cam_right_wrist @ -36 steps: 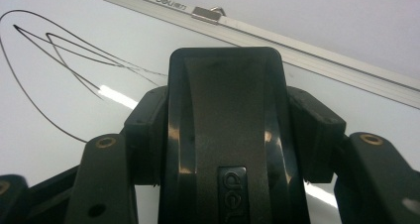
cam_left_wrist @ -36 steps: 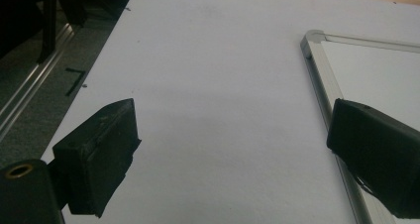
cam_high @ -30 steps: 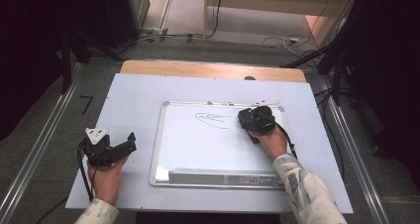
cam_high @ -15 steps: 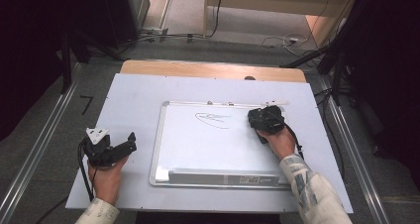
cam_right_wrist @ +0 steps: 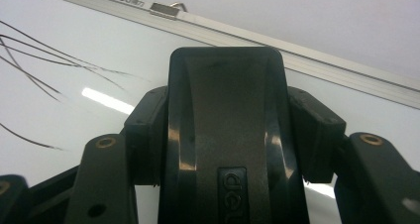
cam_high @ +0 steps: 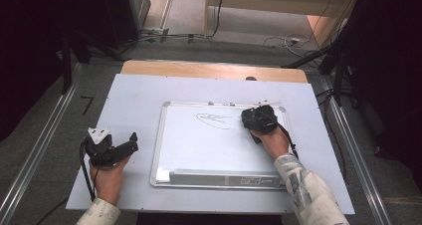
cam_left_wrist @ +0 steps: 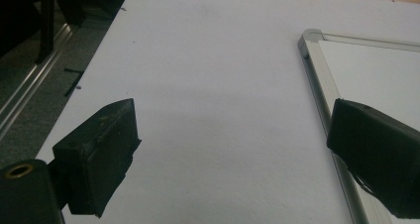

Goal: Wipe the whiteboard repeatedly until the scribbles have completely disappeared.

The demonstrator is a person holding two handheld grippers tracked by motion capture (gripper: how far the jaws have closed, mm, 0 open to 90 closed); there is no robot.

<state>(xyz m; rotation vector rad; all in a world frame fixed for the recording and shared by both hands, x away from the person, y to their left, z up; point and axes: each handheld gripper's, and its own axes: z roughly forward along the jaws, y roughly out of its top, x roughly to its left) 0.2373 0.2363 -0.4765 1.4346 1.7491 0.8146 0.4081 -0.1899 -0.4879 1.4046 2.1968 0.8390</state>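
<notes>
Gripping a black eraser point(cam_right_wrist: 225, 135), the right hand-held gripper point(cam_high: 259, 119) presses it on the whiteboard point(cam_high: 209, 150) at mid-desk, just right of the pen scribble point(cam_high: 214, 119). Wiping looks underway; next likely calls for a leftward sweep. The left hand-held gripper point(cam_high: 112, 149) rests released at near left.

pale sheet point(cam_high: 139, 100) covers a wooden table point(cam_high: 199, 68), metal rails point(cam_high: 40, 150) along both sides, loose cables point(cam_high: 278, 40) on the grey floor point(cam_high: 189, 16) behind it

Whiteboard point(cam_high: 214, 150) on the table point(cam_high: 134, 93), right gripper point(cam_high: 259, 119) with an eraser point(cam_right_wrist: 225, 130) at its far right, left gripper point(cam_high: 117, 150) left of it
</notes>
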